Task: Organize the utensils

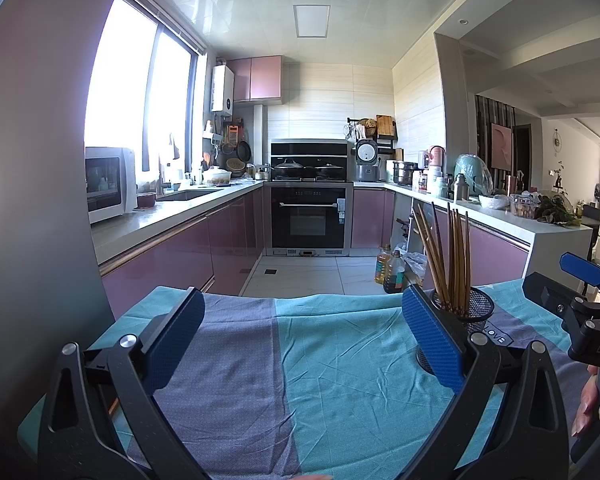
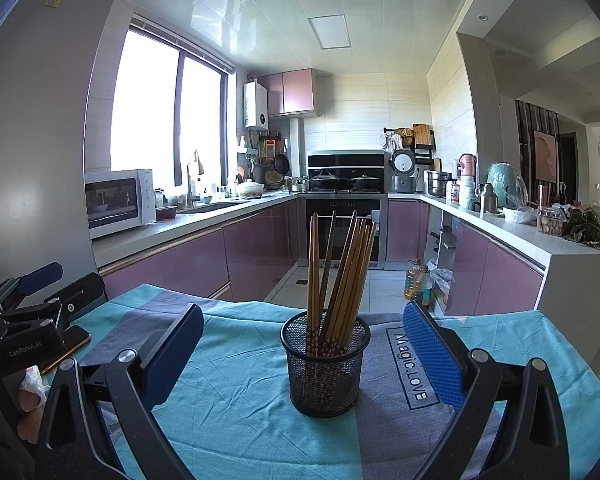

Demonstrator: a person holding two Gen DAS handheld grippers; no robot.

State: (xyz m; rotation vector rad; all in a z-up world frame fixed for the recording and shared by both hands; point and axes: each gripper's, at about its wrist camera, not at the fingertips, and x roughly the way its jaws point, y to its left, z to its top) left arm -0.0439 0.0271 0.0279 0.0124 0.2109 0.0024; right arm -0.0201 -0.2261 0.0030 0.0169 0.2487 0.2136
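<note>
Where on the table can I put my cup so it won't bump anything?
The cloth is bare between the left gripper's fingers, left of the mesh cup of chopsticks. The right gripper sits open around the cup, so it's crowded there.

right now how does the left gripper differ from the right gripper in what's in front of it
The right gripper has the mesh cup of chopsticks centred between its fingers; the left gripper faces bare cloth, with the cup off to its right. Both are open and empty.
</note>
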